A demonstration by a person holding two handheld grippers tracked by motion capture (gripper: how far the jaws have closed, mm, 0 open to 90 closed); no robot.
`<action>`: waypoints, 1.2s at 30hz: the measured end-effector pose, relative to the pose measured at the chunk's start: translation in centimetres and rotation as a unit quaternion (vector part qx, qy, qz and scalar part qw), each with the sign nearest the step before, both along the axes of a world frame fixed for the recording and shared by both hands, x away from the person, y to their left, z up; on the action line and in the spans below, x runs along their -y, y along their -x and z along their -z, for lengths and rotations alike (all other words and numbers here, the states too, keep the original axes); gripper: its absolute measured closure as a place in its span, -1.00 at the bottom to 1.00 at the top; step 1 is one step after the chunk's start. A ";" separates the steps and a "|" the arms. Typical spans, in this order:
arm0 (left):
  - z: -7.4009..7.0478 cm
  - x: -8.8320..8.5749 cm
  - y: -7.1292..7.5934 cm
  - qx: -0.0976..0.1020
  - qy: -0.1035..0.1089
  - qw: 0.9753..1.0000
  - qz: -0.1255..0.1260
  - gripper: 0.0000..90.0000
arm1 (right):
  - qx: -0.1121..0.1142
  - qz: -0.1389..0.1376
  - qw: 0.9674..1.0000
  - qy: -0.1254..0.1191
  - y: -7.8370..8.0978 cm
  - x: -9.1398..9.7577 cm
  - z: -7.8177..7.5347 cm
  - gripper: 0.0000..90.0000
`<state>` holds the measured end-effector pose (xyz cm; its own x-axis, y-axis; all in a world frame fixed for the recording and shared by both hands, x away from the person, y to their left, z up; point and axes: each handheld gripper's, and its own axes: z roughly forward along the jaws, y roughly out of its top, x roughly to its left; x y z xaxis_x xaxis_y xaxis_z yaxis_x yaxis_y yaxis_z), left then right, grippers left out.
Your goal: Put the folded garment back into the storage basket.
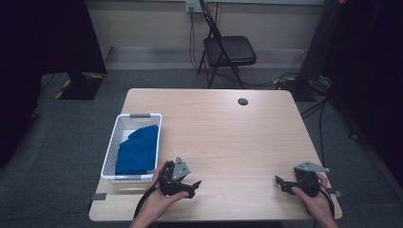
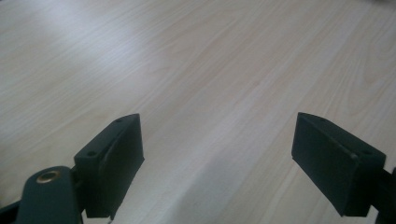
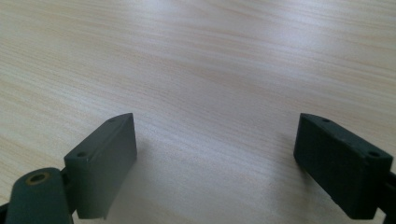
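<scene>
- The left gripper (image 1: 194, 186) sits low over the near edge of the table (image 1: 223, 128), held in the person's left hand (image 1: 159, 197); its jaws stand wide apart with nothing between them.
- In the left gripper view, that gripper (image 2: 217, 158) shows two black pads (image 2: 334, 163) spread to the frame's sides, and bare pale wood grain runs between and beyond them.
- The right gripper (image 1: 281, 182) rests near the table's near right corner in the person's right hand (image 1: 313, 197); its jaws are also spread, holding nothing.
- The right gripper view gives the same close look: this gripper (image 3: 215, 161) with its pads (image 3: 338, 161) far apart and only wood grain ahead, close under the jaws.
- The high view adds what neither gripper view gives: the two grippers point toward each other across the table's near strip, well apart, each with a grey three-cornered plate (image 1: 180, 167) on top.
- Just beside the left gripper, on its outer side and a little farther from the person, stands a white basket (image 1: 110, 159) at the table's left edge.
- A blue cloth (image 1: 139, 149) lies bunched inside the basket, filling most of it; the end farthest from the gripper shows bare white bottom.
- Farther out, across the table from both grippers, a small dark round hole (image 1: 243, 101) sits in the tabletop near the far edge.
- Beyond the table, a black folding chair (image 1: 228, 50) stands on the grey floor by the wall.
</scene>
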<state>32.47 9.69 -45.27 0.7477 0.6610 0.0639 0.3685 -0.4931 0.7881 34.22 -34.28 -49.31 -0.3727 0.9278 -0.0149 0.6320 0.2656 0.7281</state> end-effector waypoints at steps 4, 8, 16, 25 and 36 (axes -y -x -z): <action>0.7 0.3 0.3 -0.011 0.002 1.000 0.014 -0.64 | 0.000 0.000 1.000 0.000 0.0 0.0 0.0 -0.73; 1.6 0.4 0.2 -0.022 0.001 1.000 0.016 -0.64 | 0.000 0.000 1.000 0.000 0.0 0.0 0.0 -0.73; 2.7 0.2 -0.8 -0.033 -0.011 0.999 0.009 -0.64 | 0.000 0.000 1.000 0.000 0.0 0.0 0.0 -0.73; 4.2 -0.3 -1.5 -0.045 -0.020 0.999 -0.012 -0.66 | 0.000 0.000 1.000 0.000 0.0 0.0 0.0 -0.73; 4.4 -0.3 -1.7 -0.056 -0.004 0.998 -0.016 -0.71 | 0.000 -0.001 1.000 0.000 0.0 0.0 0.0 -0.73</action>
